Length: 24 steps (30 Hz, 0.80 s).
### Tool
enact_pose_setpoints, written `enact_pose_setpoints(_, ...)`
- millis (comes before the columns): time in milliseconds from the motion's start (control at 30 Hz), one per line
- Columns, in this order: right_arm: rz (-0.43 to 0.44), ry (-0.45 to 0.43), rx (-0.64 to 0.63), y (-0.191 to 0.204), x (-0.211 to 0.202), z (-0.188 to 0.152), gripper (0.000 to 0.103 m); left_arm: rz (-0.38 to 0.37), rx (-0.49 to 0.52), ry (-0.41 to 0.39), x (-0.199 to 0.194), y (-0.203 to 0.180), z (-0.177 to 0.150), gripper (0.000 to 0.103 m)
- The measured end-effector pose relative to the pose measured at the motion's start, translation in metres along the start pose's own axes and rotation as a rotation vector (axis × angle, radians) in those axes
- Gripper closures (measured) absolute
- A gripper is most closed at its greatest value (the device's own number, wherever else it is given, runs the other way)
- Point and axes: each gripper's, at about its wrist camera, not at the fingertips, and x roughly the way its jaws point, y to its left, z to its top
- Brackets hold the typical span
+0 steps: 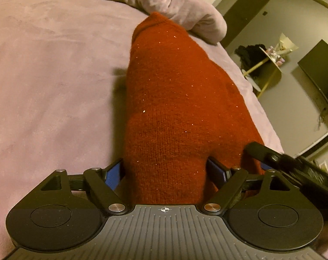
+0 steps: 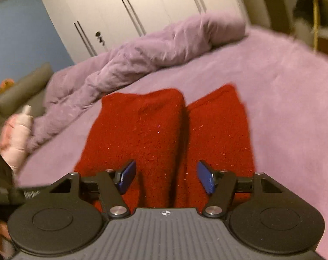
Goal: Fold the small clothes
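On the bed [image 1: 44,75], near its right edge in your left wrist view, the red knit garment [image 1: 174,108] lies as a long narrow band running toward the bunched duvet [image 1: 185,10]. Your left claw [image 1: 166,171] stands wide astride its near end, pads not pressing. In your right wrist view, the garment shows two lobes side by side; your right claw [image 2: 166,177] is open above them. Folding looks partway done. No containers appear.

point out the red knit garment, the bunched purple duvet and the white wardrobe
red knit garment [image 1: 174,108], left wrist view, middle of the knit panel
bunched purple duvet [image 2: 142,52], right wrist view, on its crumpled ridge
white wardrobe [image 2: 125,4], right wrist view, on a door by the handles
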Motion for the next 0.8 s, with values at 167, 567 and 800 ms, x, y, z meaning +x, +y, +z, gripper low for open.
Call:
enact_pose_setpoints(167,0.128,0.063,0.079,-0.015,0.027,0.001,0.04,-0.006,-0.001,0.0,0.004,0.001,0.002,0.013)
enact_pose_setpoints(567,0.062,-0.048,-0.131,0.046,-0.001,0.014,0.082,0.071,0.143,-0.049,-0.052,-0.024,-0.038,0.014)
enact_pose_setpoints(800,0.002,-0.114,-0.184,0.069,-0.027,0.029,0.082,0.131,0.196,-0.008,-0.031,-0.044,-0.04,0.012)
